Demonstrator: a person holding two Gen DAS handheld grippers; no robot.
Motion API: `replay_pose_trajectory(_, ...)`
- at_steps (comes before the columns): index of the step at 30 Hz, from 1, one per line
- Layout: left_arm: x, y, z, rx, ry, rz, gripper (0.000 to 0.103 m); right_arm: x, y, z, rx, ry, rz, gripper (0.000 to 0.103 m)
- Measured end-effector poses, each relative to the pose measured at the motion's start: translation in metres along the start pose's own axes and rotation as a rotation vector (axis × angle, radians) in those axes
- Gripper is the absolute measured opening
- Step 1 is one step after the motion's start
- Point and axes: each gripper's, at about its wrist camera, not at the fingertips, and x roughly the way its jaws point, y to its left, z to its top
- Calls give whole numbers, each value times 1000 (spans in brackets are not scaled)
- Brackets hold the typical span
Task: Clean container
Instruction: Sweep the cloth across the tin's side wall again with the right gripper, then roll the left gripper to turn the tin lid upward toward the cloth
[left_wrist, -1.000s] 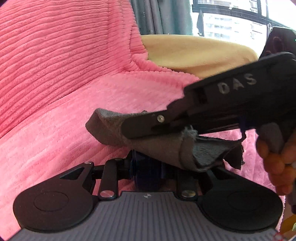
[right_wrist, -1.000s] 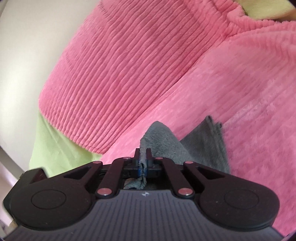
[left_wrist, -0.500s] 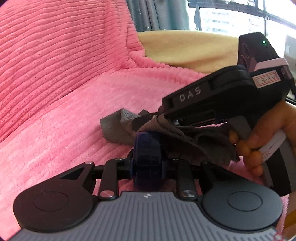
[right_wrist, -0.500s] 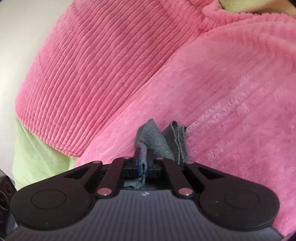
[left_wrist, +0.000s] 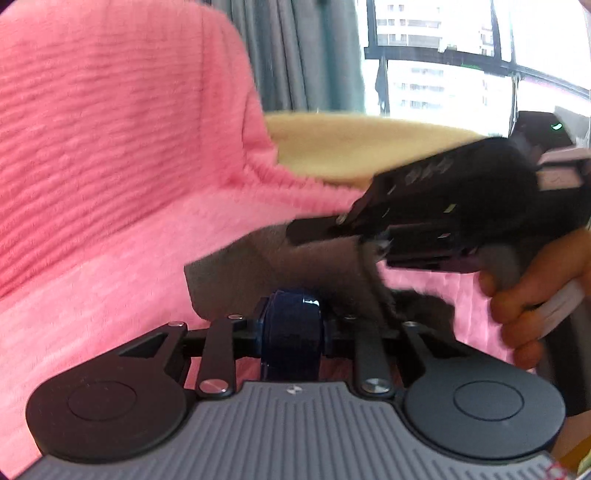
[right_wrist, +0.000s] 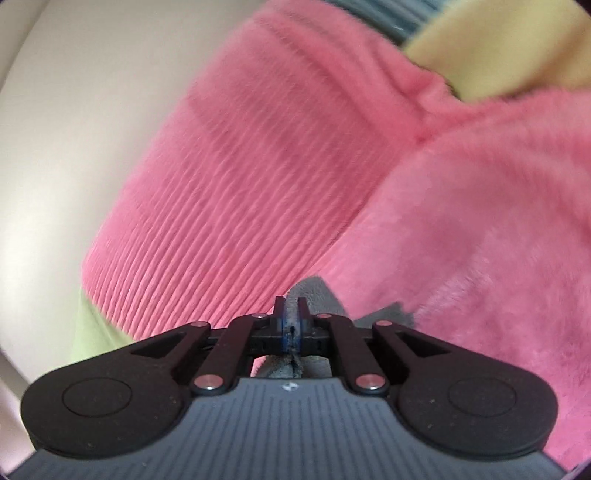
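Both jaws clamp: left on upright container (left_wrist: 291, 328), right on cloth (right_wrist: 314, 295).

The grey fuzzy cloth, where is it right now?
In the left wrist view the grey fuzzy cloth hangs mid-frame from the right hand-held gripper, just above the dark blue round container clamped in the left hand-held gripper, over the pink ribbed blanket.

L gripper (left_wrist: 291, 325): jaws closed on dark blue container (left_wrist: 291, 332), pointing fwd, level. R gripper (right_wrist: 291, 314): jaws pinched tight on grey cloth (right_wrist: 314, 291); seen from L cam, it reaches in from R side, angled leftward. R hand (left_wrist: 535, 288): fingers wrapped round handle.
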Motion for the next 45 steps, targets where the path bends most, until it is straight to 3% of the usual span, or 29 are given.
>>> replay_pose_trajectory(6,9,-10,-8,78,67,41,29,18,16,-31,-112,187,-35,2)
replay_pose_trajectory(9,8,-10,-11,88,93,42,29,25,4,-31,-69,177,-25,0)
replay_pose_trajectory(16,10,-18,-12,128,113,39,29,49,-32,-24,-45,190,-152,1)
replay_pose_trajectory(24,11,-41,-22,289,136,91,37,16,-39,-25,34,74,-169,1)
replay_pose_trajectory(28,5,-40,-19,270,128,69,48,6,-35,-22,40,52,-176,1)
replay_pose_trajectory(39,-3,-37,-13,274,107,70,50,-10,-20,-12,17,7,-187,1)
replay_pose_trajectory(41,-12,-33,-7,244,92,30,55,-17,-15,-9,9,-12,-192,1)
replay_pose_trajectory(43,-23,-23,0,161,77,-56,71,-25,-10,-5,-1,-30,-196,4)
replay_pose_trajectory(45,-27,-14,4,90,81,-102,74,-34,-4,0,-14,-44,-192,4)
